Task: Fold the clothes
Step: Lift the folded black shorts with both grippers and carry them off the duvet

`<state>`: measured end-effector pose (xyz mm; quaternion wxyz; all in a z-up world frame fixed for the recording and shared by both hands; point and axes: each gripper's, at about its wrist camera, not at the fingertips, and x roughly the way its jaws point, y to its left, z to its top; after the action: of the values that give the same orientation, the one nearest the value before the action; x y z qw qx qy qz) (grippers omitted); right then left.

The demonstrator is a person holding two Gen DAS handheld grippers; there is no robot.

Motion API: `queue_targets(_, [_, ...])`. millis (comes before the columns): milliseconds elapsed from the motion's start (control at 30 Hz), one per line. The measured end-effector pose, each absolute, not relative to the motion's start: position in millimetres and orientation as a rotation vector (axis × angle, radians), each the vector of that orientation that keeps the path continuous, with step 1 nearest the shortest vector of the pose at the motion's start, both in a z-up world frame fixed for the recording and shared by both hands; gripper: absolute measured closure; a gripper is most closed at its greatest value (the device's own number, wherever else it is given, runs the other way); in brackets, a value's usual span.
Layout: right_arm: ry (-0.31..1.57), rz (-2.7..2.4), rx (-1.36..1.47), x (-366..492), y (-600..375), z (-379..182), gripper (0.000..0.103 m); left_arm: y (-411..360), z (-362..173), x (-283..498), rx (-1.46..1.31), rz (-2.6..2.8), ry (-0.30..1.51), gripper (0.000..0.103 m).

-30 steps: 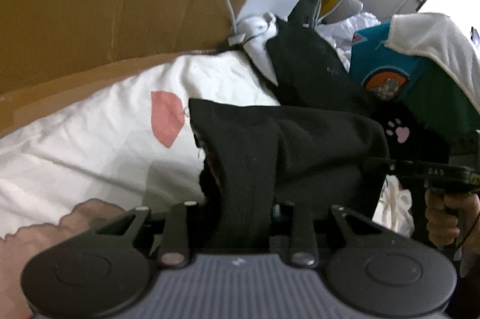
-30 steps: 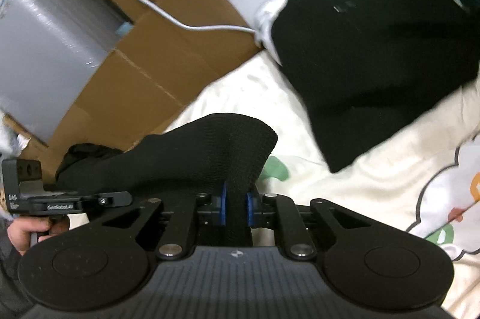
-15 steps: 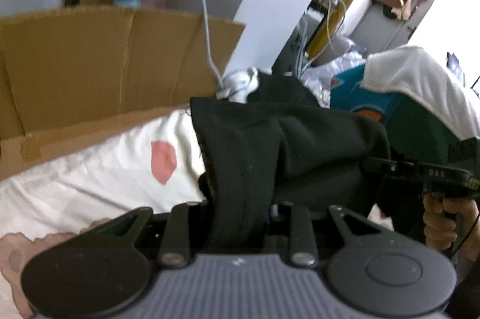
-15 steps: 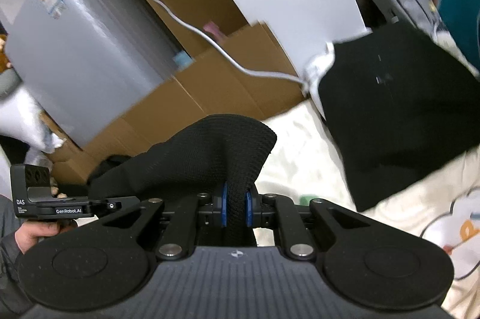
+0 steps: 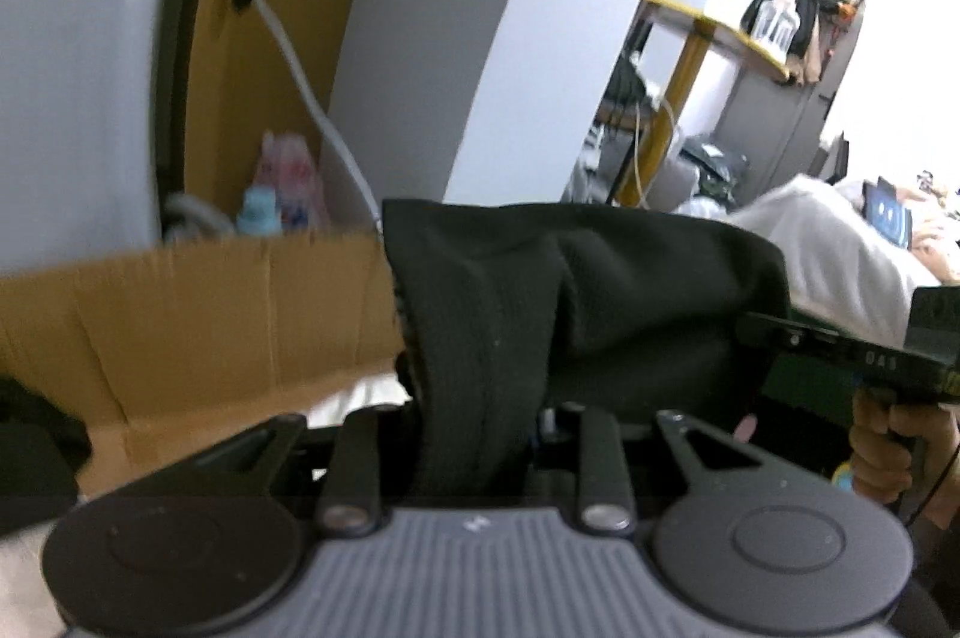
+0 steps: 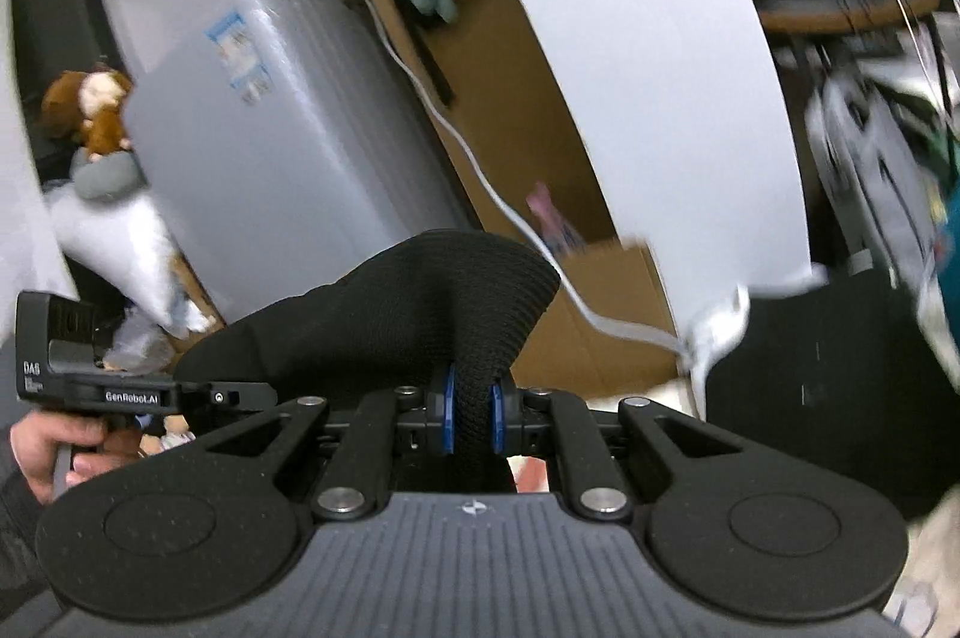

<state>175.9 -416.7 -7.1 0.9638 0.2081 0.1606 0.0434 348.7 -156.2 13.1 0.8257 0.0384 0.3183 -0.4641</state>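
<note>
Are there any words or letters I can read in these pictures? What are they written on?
"GenRobot.AI": white letters on the side of the left tongs, seen from the right wrist.
"DAS": on the camera block of that same tool; the tiny print below it is too small to read.
"DAS": faint letters on the right tongs, seen from the left wrist.
Blue and white sticker on the grey appliance: too blurred to read.

A black ribbed-knit garment [image 5: 540, 314] hangs lifted in the air, its thick edge bunched and stretched between two pinched points, one at the left and one at the right.
</note>
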Motion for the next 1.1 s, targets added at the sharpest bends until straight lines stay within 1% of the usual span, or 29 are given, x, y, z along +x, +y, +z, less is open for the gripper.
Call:
queue_targets(100, [0.265, 0.111, 0.379, 177.0, -422.4, 30.8, 0.091, -164.2, 53.6, 346.5, 0.100, -0.975, 0.638, 0.075])
queue_targets(267, [0.192, 0.135, 0.386, 169.8, -436.2, 81.2, 0.091, -175.1, 103.5, 336.4, 0.127, -0.964, 0.591, 0.074])
queue_targets(467, [0.136, 0.169, 0.348, 159.0, -452.4, 127.7, 0.091, -187.8, 119.5, 309.9, 0.102, -0.953, 0.537, 0.075])
queue_targets(567, [0.132, 0.162, 0.317, 154.4, -460.2, 141.6, 0.091, -194.1, 127.5, 296.7, 0.090, -0.948, 0.510, 0.075])
queue_targets(700, [0.132, 0.141, 0.281, 143.5, -471.7, 148.5, 0.091, -203.2, 133.2, 276.9, 0.066, -0.945, 0.490, 0.075])
queue_targets(867, [0.135, 0.098, 0.258, 123.9, -495.3, 150.2, 0.091, -221.7, 125.9, 251.1, -0.003, -0.934, 0.491, 0.075])
queue_targets(1100, [0.150, 0.064, 0.205, 99.5, -518.8, 148.7, 0.091, -249.3, 113.2, 213.9, -0.025, -0.899, 0.437, 0.075])
